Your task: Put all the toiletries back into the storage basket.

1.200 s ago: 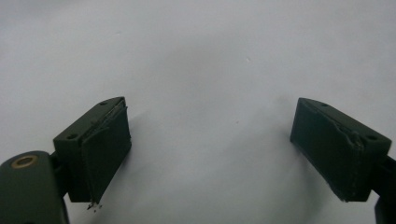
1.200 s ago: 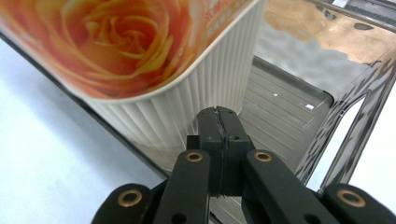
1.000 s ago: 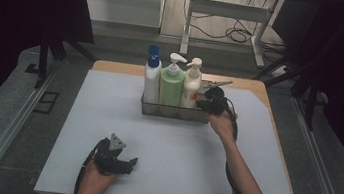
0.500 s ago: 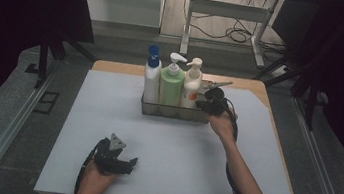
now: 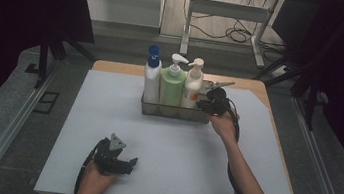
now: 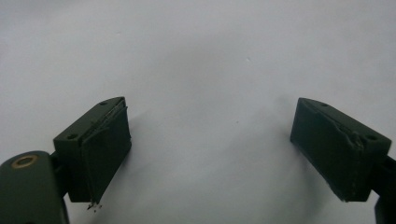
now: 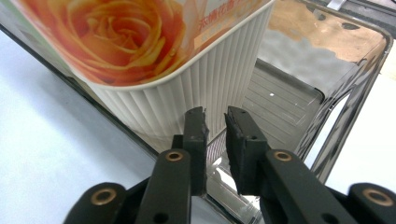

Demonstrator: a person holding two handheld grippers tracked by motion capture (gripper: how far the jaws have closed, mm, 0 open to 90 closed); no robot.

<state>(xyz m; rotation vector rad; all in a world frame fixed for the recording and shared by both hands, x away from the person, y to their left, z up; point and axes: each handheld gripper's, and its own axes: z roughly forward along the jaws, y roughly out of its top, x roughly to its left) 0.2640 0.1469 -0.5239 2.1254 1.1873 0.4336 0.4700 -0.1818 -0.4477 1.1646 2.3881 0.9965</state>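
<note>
A clear rectangular bin (image 5: 174, 112) stands at the far middle of the white mat and holds three pump bottles: a white one with a blue cap (image 5: 151, 81), a green one (image 5: 171, 88) and a white one with a rose label (image 5: 191, 90). My right gripper (image 5: 207, 105) is at the bin's right end. In the right gripper view its jaws (image 7: 215, 119) straddle the bin's clear wall (image 7: 299, 88) beside the ribbed foot of the rose bottle (image 7: 154, 56). They have just been opening, and a narrow gap shows between the pads. My left gripper (image 5: 128, 164) rests near the front edge with wide-open jaws (image 6: 212, 149) and nothing between them.
The white mat (image 5: 106, 118) covers a wooden table (image 5: 113, 67). The right half of the bin's floor (image 7: 285, 107) is bare. Metal rails run along both sides of the table, and cables lie on the floor beyond its far edge.
</note>
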